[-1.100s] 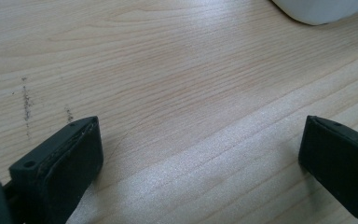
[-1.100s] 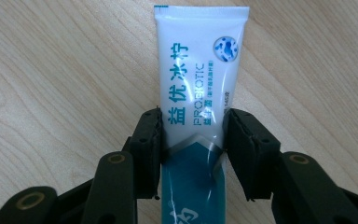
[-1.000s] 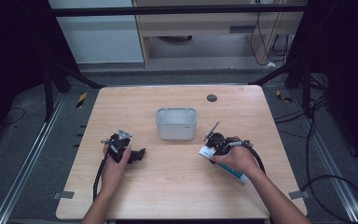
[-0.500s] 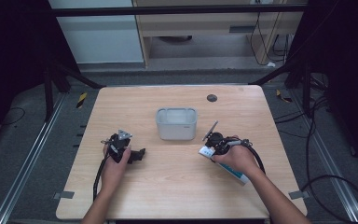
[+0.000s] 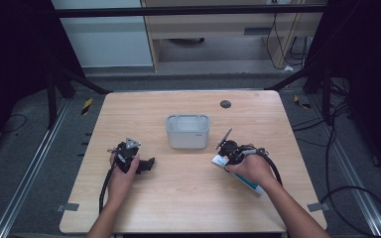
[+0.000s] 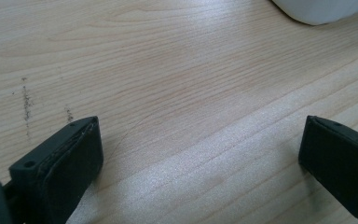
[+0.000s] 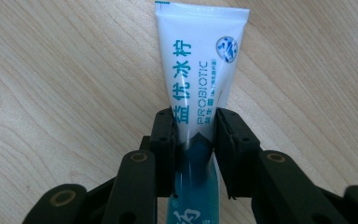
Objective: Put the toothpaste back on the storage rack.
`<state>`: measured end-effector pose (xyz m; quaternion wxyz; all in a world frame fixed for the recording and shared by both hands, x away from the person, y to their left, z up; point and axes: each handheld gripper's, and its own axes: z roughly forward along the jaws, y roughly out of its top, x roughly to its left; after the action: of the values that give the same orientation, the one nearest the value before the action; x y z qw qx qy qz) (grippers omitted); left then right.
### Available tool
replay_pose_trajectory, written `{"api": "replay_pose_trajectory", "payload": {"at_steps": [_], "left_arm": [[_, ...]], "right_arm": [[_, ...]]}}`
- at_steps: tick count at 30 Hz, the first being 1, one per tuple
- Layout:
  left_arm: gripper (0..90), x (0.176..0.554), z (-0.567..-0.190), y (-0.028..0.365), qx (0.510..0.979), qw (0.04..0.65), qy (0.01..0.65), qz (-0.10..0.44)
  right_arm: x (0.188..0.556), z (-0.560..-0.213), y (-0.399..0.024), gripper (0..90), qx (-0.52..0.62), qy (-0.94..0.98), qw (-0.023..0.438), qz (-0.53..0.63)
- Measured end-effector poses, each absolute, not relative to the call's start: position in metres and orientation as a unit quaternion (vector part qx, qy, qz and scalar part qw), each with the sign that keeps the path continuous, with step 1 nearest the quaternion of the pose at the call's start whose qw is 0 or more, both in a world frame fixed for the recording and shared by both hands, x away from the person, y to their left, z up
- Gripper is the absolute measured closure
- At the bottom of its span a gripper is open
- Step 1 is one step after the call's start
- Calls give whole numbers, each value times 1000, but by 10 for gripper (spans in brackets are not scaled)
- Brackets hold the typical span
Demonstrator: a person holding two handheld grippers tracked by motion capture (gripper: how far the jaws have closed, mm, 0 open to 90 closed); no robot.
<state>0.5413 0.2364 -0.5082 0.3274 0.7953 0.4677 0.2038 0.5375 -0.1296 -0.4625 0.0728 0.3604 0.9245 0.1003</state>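
On the wooden table (image 5: 188, 198), the right claw (image 7: 193, 135) has just been closing and its two black pads now sit against both sides of a white and teal tube (image 7: 200, 70), so it has hold of the tube low on its printed body. In the right gripper view the tube lies flat on the wood and runs from the pads toward 12 o'clock, its flat crimped end farthest from the claw, with blue printing along its white part and a darker teal part passing back between the jaws. In the high view the same tube (image 5: 250, 184) lies at about 4 o'clock from the middle of the table, slanting from near the bin toward the near right corner, under the person's right hand (image 5: 250, 168). The left claw (image 6: 200, 154) stands wide open with nothing between its pads; in the left gripper view bare wood fills the gap, and a white rounded edge of the bin (image 6: 321, 9) shows at 1 o'clock. In the high view the left hand (image 5: 124, 171) rests on the table at about 8 o'clock from its middle, well apart from the tube. A pale square bin (image 5: 187, 131) stands near the middle of the table, between the two hands and a little beyond them. A small dark round spot (image 5: 225, 104) sits on the far part of the table at about 1 o'clock from the bin.
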Motion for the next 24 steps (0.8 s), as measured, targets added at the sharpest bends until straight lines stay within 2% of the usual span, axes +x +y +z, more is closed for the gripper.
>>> {"api": "replay_pose_trajectory", "payload": {"at_steps": [24], "left_arm": [[0,541,-508,236,795,327,468,204]], "right_arm": [[534,-459,-142,781,378,912,71,140]]}}
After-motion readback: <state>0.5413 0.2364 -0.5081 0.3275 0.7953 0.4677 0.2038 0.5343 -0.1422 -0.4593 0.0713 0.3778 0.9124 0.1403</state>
